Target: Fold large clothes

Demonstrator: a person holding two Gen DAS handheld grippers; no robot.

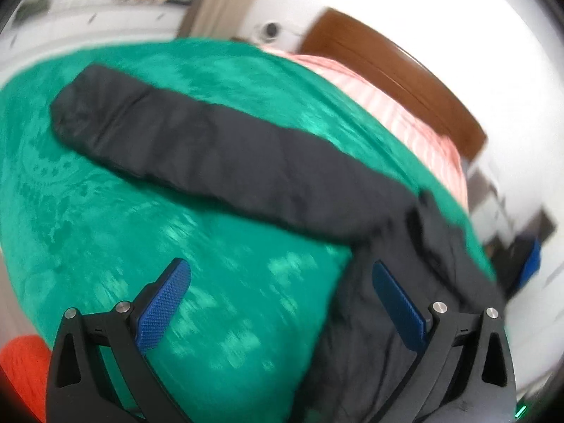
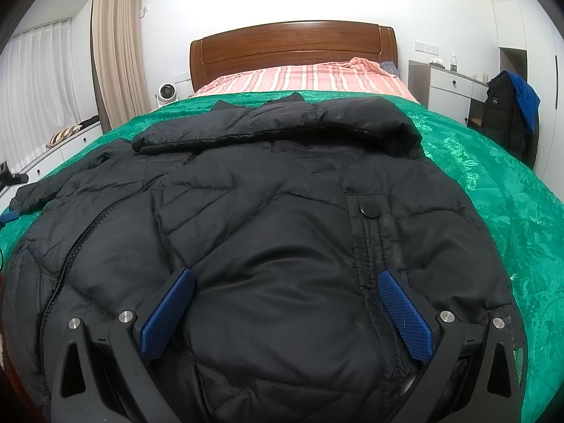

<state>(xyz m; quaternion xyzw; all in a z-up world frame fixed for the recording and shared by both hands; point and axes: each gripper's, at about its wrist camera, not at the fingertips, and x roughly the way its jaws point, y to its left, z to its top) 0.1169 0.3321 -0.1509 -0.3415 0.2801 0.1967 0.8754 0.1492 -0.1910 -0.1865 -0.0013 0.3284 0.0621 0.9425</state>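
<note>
A black quilted jacket (image 2: 268, 218) lies spread on a green bedspread (image 2: 493, 176), its collar towards the headboard and one sleeve folded across its upper part. My right gripper (image 2: 285, 282) is open and empty, low over the jacket's front. In the blurred left wrist view, the other sleeve (image 1: 197, 148) stretches out over the bedspread (image 1: 105, 229). My left gripper (image 1: 278, 275) is open and empty, above the spot where this sleeve meets the jacket body; its right finger (image 1: 398, 306) is over black cloth.
A wooden headboard (image 2: 292, 46) and a pink striped sheet (image 2: 303, 77) are at the far end. A white desk (image 2: 454, 88) and a chair with dark clothes (image 2: 511, 112) stand right. Curtains (image 2: 116, 53) and a small fan (image 2: 165, 91) are left. Something orange (image 1: 21, 370) is at lower left.
</note>
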